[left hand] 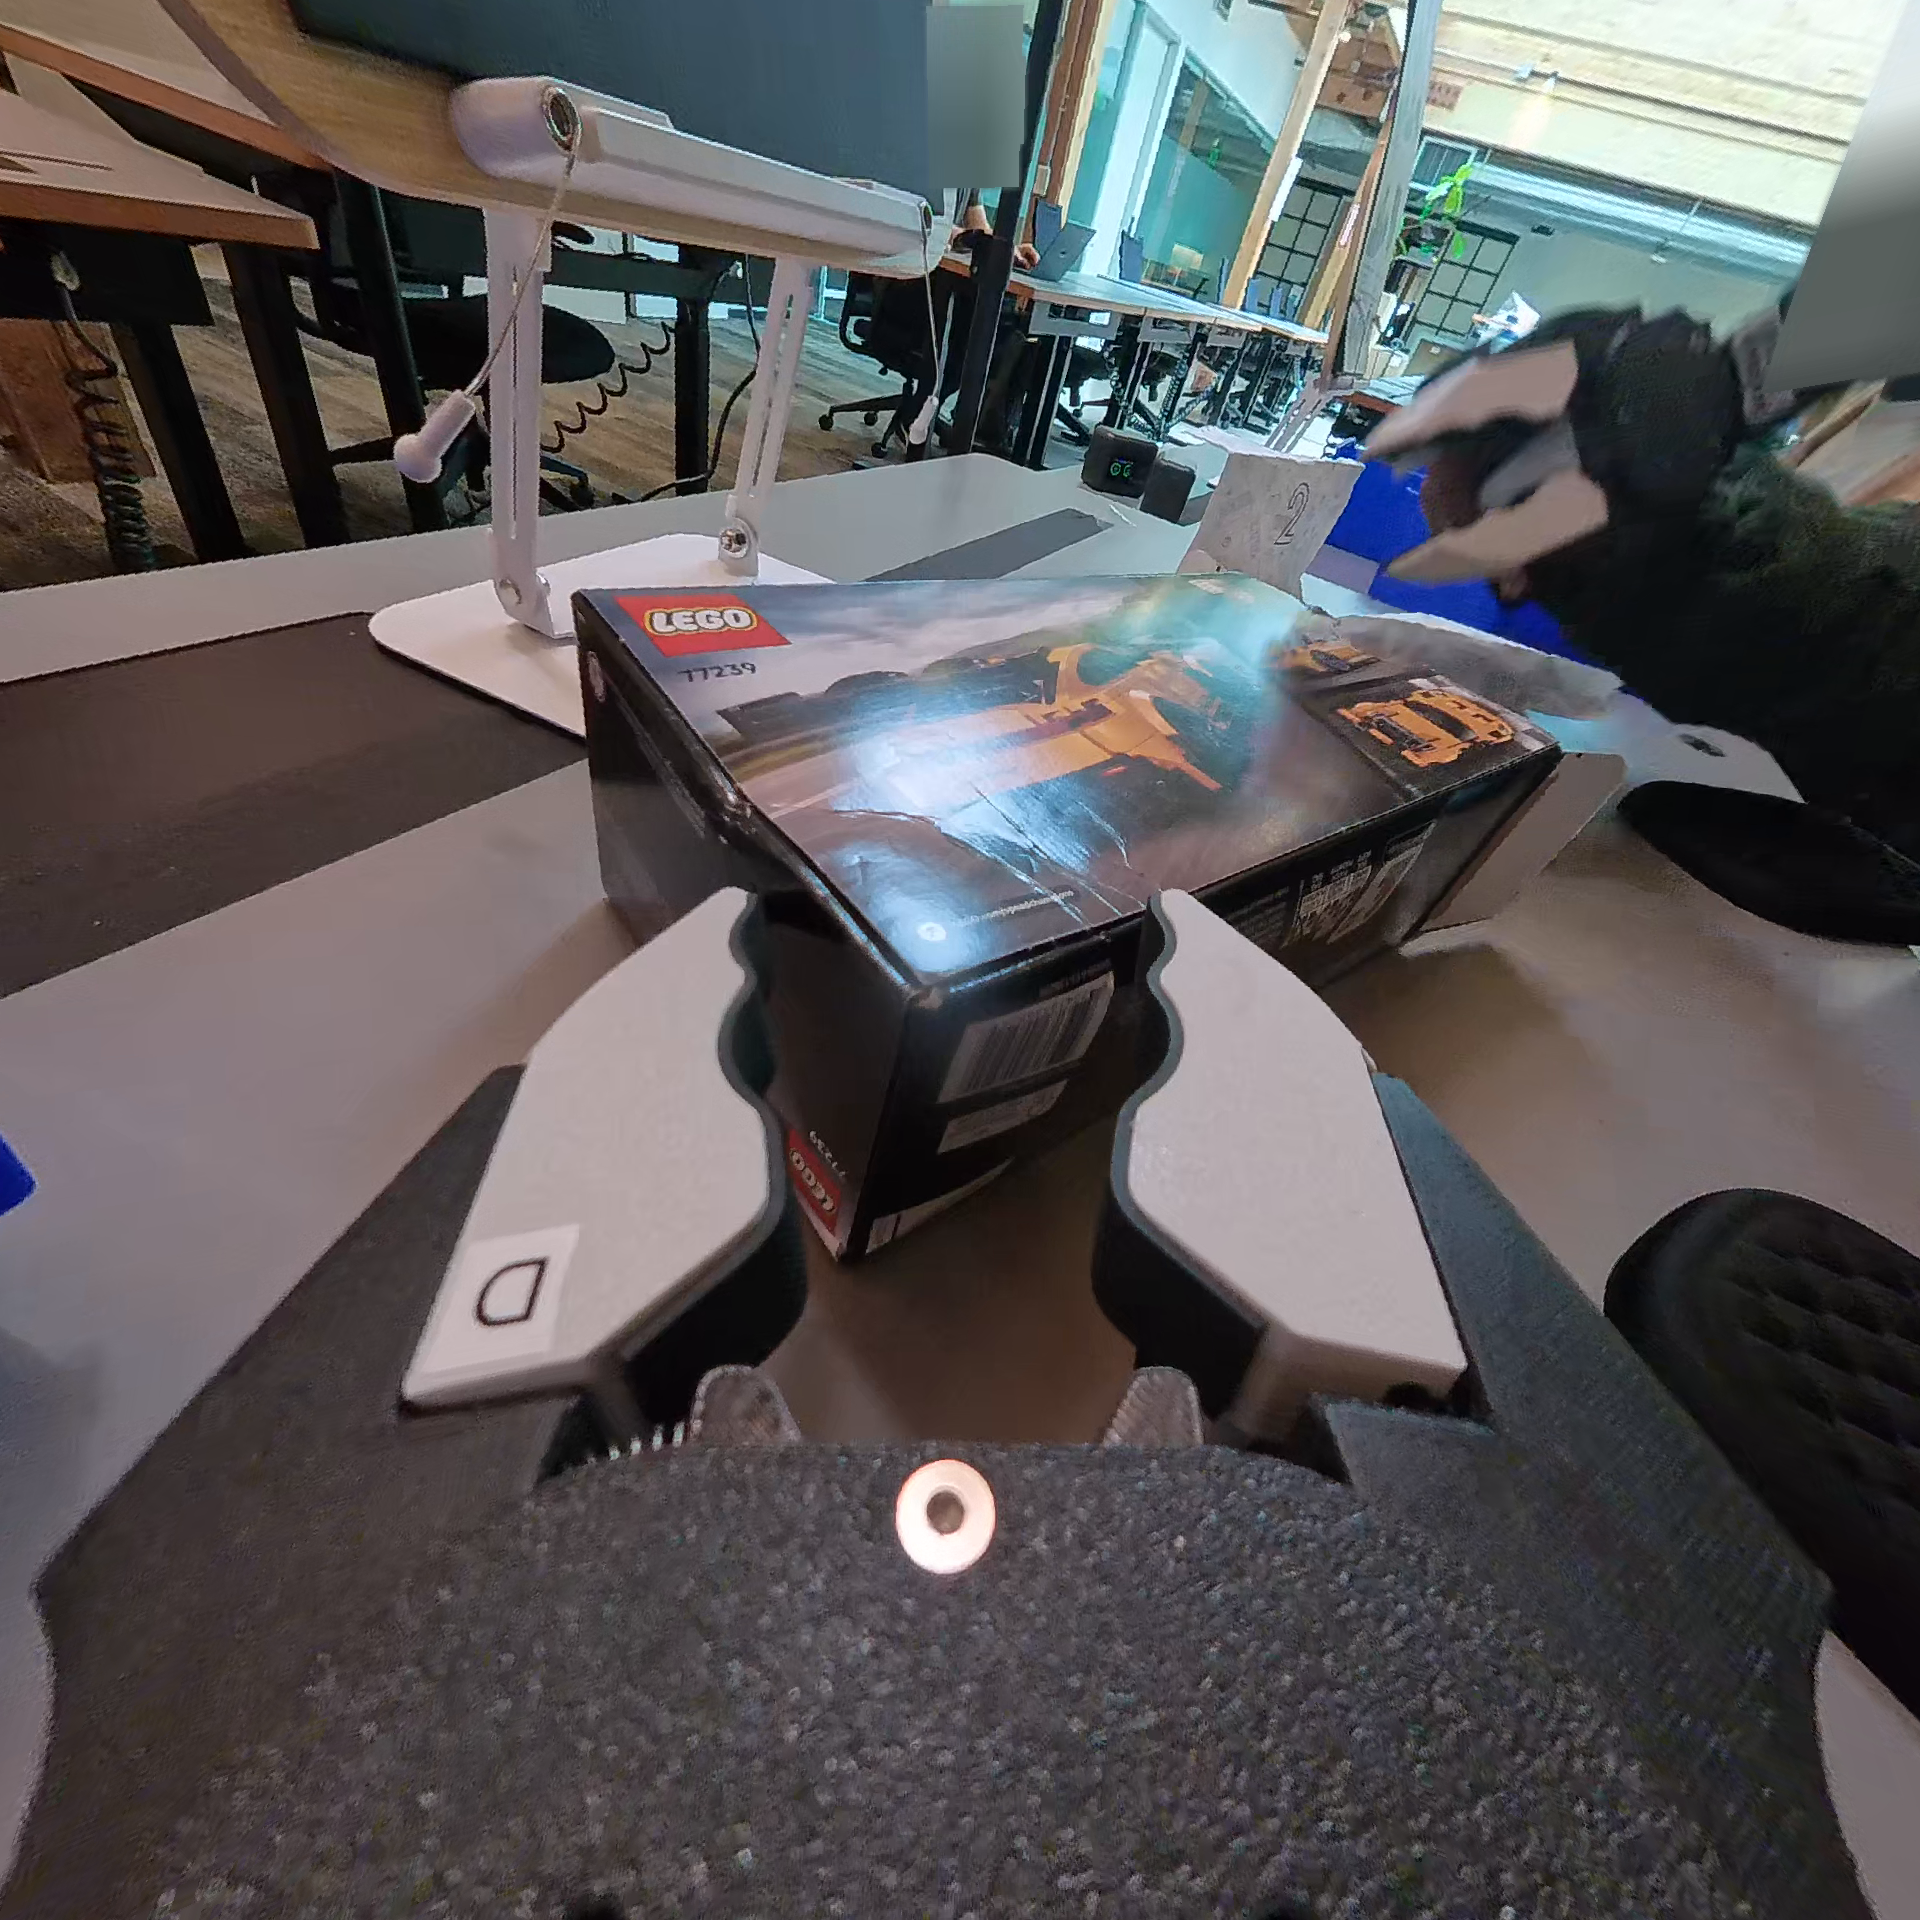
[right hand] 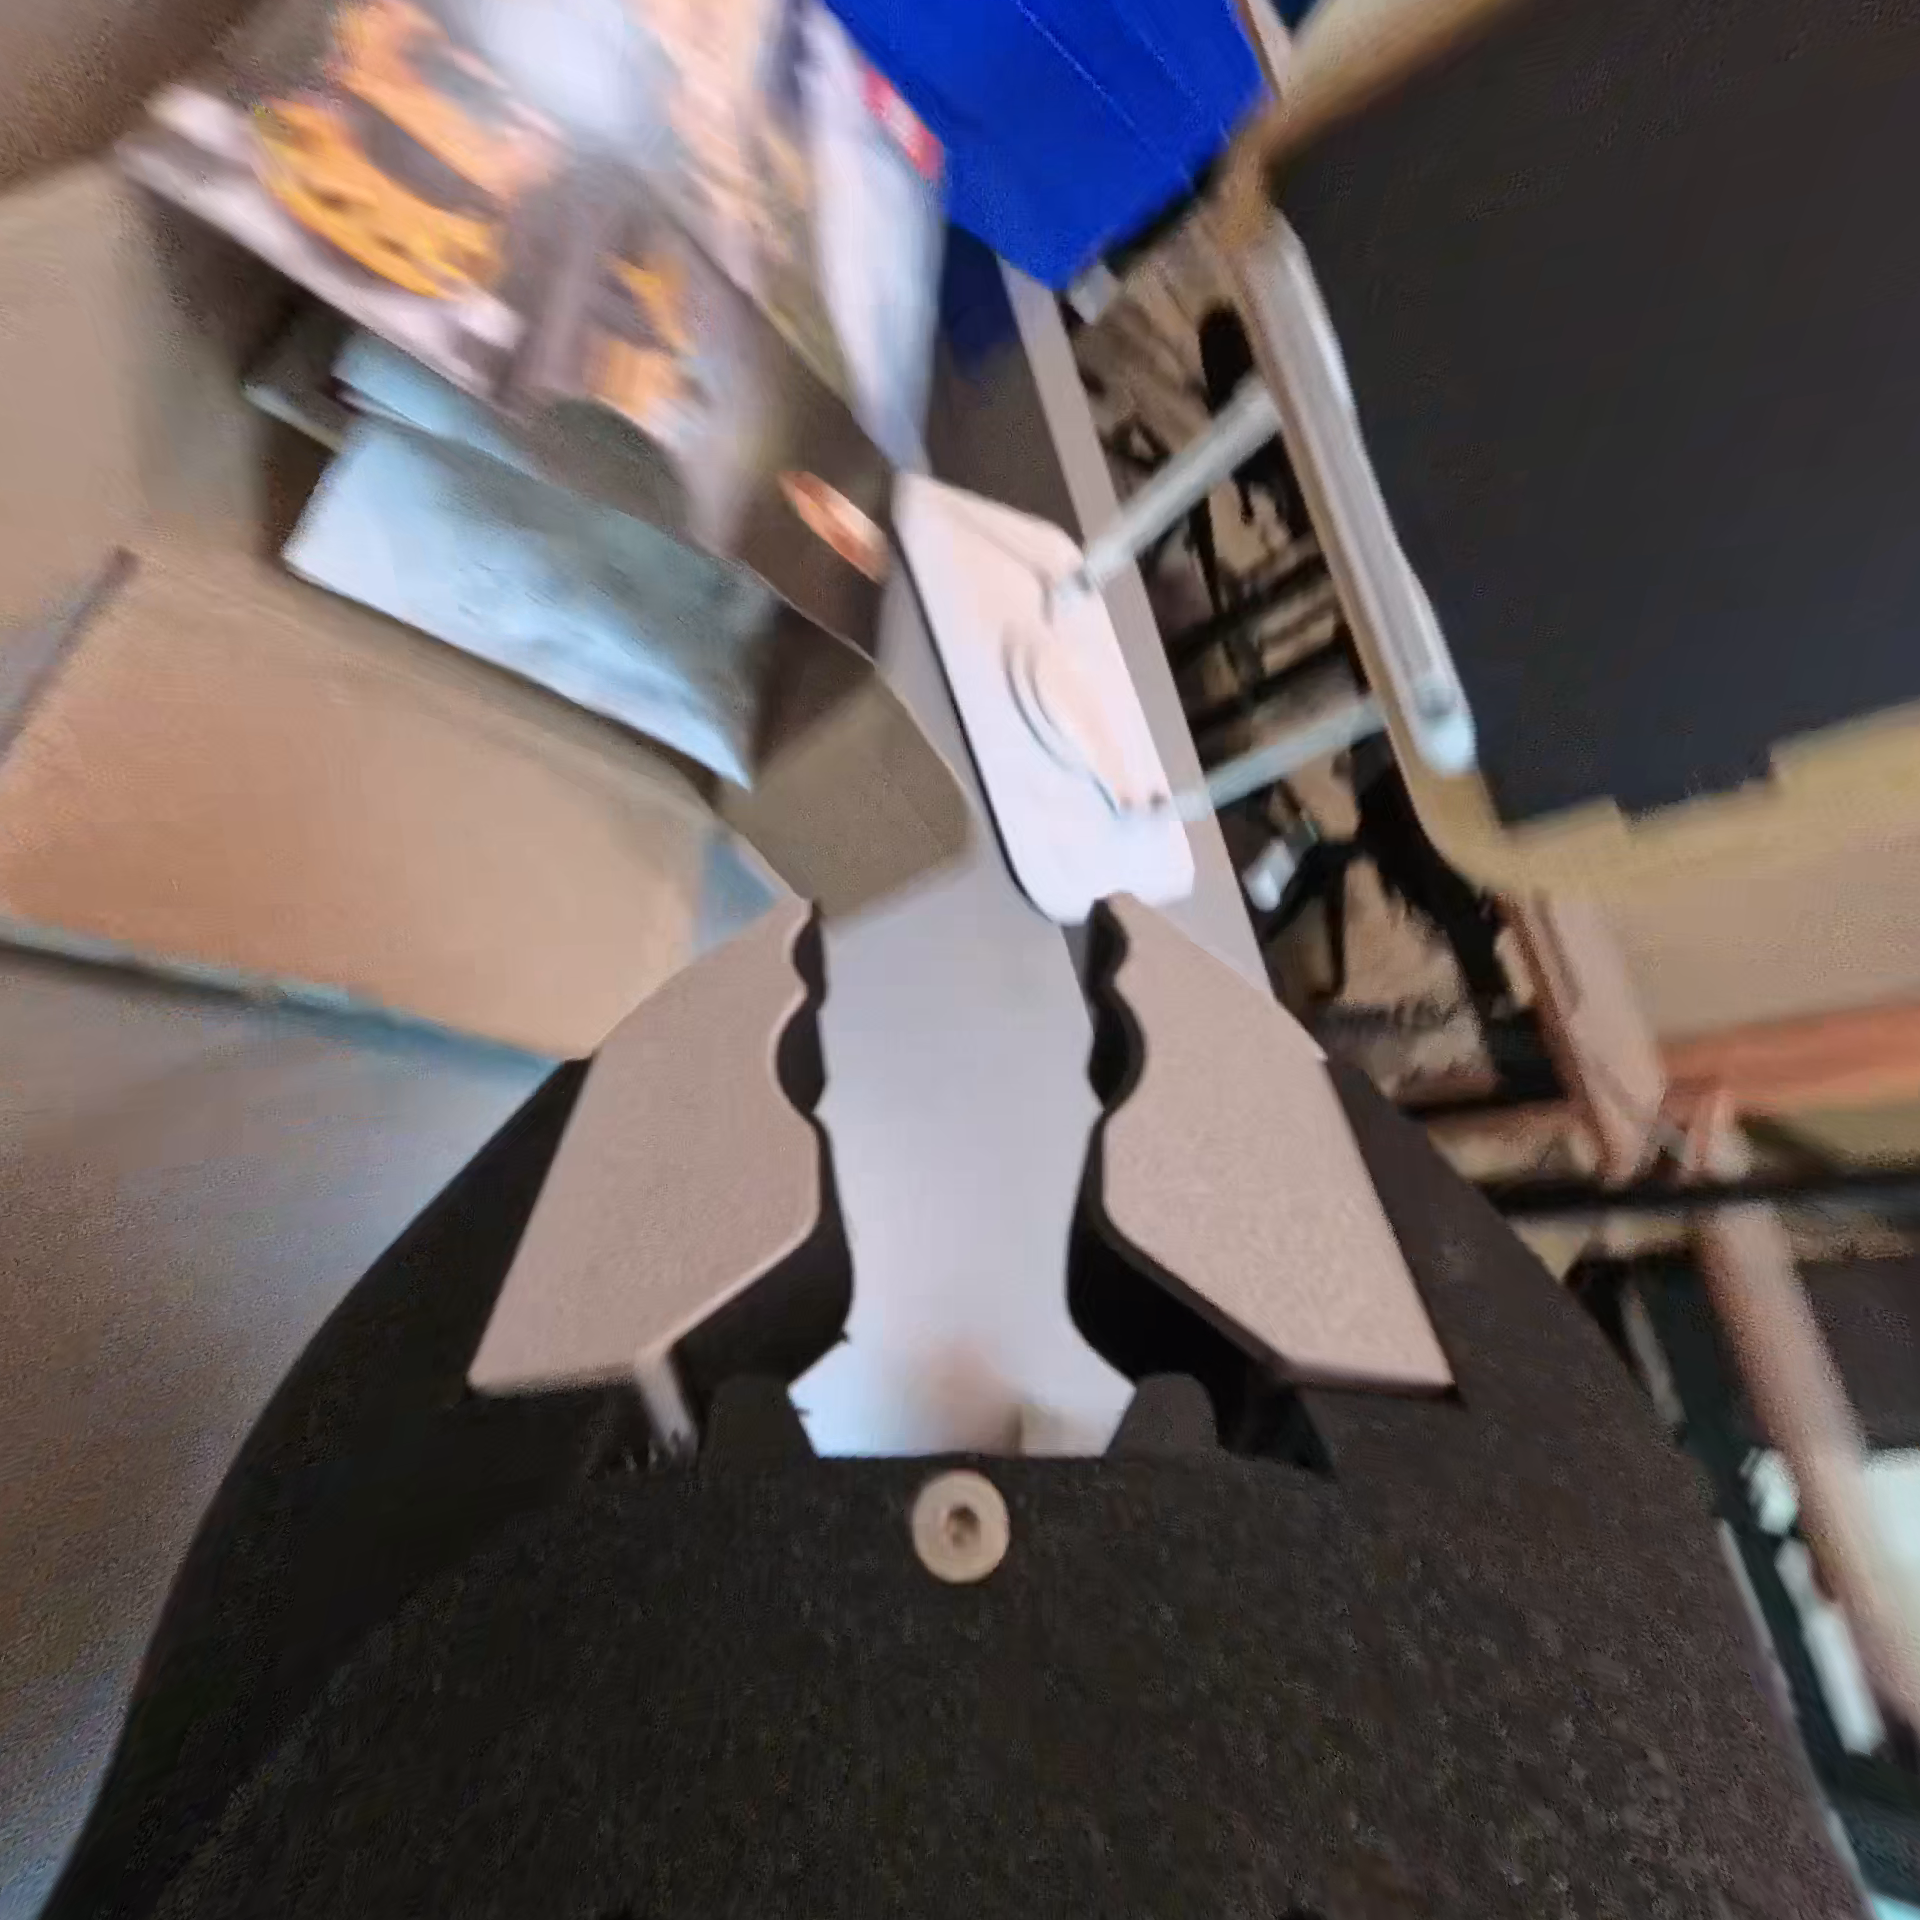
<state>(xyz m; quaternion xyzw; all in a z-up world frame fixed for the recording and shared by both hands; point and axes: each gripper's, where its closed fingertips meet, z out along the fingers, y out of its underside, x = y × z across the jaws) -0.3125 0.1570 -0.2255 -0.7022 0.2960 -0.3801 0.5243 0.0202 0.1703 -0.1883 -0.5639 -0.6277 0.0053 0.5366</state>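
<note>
**Left claw spread around the box corner**

Left gripper [left hand: 951, 914] of mine sits with its fingers apart, straddling the near corner of the toy box [left hand: 1039, 769]; whether either finger touches the cardboard I cannot tell. The box lies flat on the grey table [left hand: 260, 1039], just in front of the white stand [left hand: 540, 623], so its corner offers itself to me. My right gripper [right hand: 951, 925] hangs spread and empty off the box's far end, its view badly blurred.
</note>
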